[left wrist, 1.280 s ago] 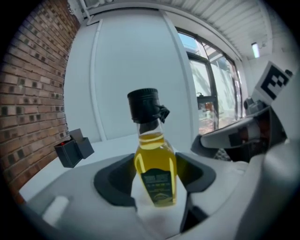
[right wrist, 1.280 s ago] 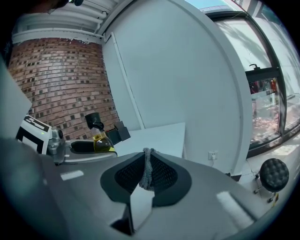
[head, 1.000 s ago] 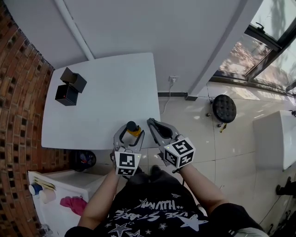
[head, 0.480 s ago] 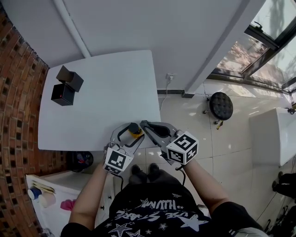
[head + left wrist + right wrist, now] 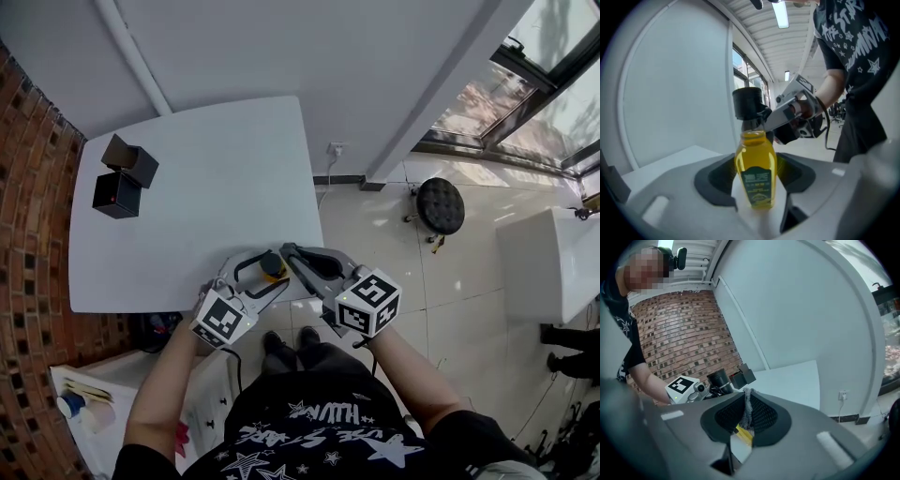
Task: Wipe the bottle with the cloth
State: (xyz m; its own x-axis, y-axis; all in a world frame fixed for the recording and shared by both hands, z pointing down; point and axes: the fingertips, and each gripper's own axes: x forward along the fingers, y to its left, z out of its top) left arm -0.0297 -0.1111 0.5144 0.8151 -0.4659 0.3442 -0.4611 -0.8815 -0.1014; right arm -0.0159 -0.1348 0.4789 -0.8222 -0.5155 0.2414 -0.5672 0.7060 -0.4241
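A small bottle point(image 5: 273, 265) of yellow liquid with a black cap hangs over the white table's point(image 5: 187, 206) front edge. My left gripper point(image 5: 267, 275) is shut on it. In the left gripper view the bottle point(image 5: 754, 164) stands upright between the dark pads point(image 5: 717, 185). My right gripper point(image 5: 289, 255) reaches in from the right, its tips against the bottle's neck. A thin strip of grey cloth point(image 5: 748, 408) is pinched between that gripper's point(image 5: 747, 414) mesh pads. Below the cloth shows the bottle's yellow body point(image 5: 743, 435), and to its left the black cap point(image 5: 717, 378).
Two black boxes point(image 5: 122, 178) sit at the table's far left corner, near the brick wall point(image 5: 37, 234). A black stool point(image 5: 441, 206) stands on the tiled floor at the right. A white cabinet point(image 5: 544, 272) is further right. A white shelf unit point(image 5: 84, 394) stands at lower left.
My left gripper has turned, its marker cube swinging to the left while it keeps hold of the bottle. My right gripper has closed in on the bottle's neck with the cloth.
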